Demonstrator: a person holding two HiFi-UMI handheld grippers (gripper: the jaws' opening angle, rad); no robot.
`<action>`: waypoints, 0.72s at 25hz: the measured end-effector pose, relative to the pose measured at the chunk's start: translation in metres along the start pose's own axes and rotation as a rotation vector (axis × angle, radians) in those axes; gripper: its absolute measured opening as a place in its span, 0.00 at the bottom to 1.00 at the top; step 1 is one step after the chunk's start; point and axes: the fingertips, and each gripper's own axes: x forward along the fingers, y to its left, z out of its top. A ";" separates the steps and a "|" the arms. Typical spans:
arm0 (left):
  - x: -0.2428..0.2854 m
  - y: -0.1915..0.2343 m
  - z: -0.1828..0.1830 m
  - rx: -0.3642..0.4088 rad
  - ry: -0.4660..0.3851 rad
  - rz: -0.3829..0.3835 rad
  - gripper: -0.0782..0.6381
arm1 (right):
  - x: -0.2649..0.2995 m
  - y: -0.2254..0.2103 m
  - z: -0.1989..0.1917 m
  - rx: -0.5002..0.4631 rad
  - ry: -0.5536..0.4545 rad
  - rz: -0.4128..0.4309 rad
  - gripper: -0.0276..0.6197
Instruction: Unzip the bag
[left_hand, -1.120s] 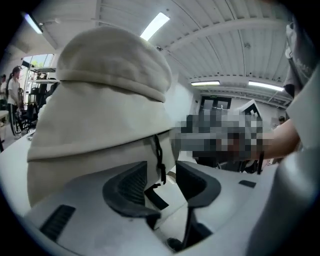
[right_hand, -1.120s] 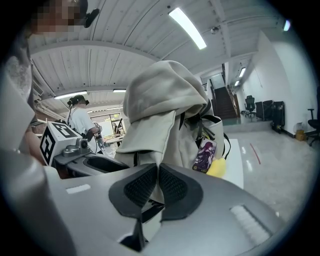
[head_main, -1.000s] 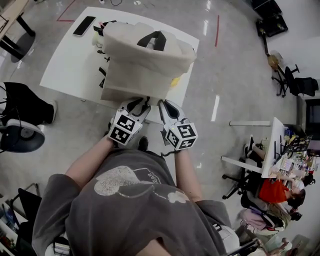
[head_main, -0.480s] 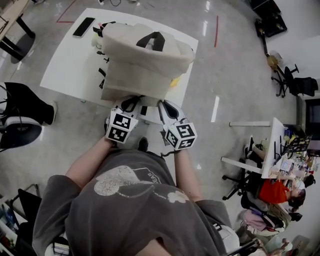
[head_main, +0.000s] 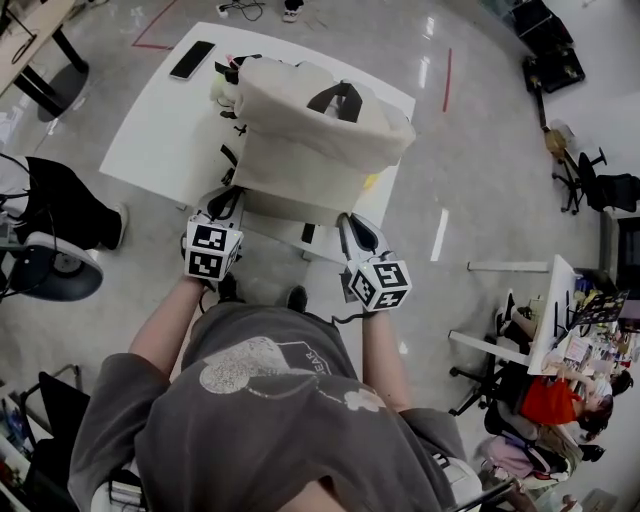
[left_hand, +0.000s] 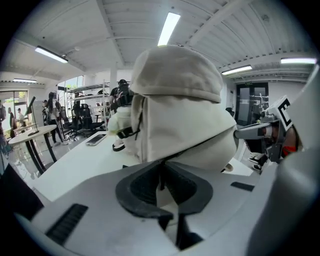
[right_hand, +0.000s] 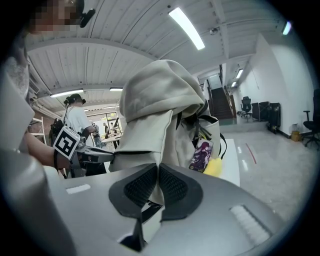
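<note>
A beige backpack (head_main: 320, 130) with a black top handle (head_main: 335, 98) stands on the white table (head_main: 160, 130). At the bag's near left corner my left gripper (head_main: 225, 200) has just been closing its jaws. They now pinch a thin dark zipper pull (left_hand: 160, 176) between the pads, and a dark zip line (left_hand: 200, 145) runs right from there across the bag's base. By the near right corner my right gripper (head_main: 357, 225) is shut on a fold of the bag's beige cloth (right_hand: 159, 187).
A black phone (head_main: 192, 60) lies at the table's far left. A picture charm (right_hand: 201, 154) and a yellow thing (right_hand: 214, 167) hang at the bag's right side. A chair (head_main: 50, 270) stands on the floor to my left.
My left gripper has slid left along the bag's near edge, away from the right gripper, which was right beside it before. The right gripper has kept its place on the bag.
</note>
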 end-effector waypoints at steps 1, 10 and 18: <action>-0.003 0.012 -0.002 -0.015 0.004 0.018 0.17 | 0.000 0.000 0.000 0.006 -0.001 -0.004 0.07; -0.010 0.044 -0.007 -0.051 0.006 0.017 0.17 | 0.003 0.011 0.001 0.003 0.011 -0.067 0.07; -0.018 0.036 -0.015 -0.051 0.025 -0.106 0.19 | -0.002 0.014 -0.003 0.006 0.007 -0.264 0.11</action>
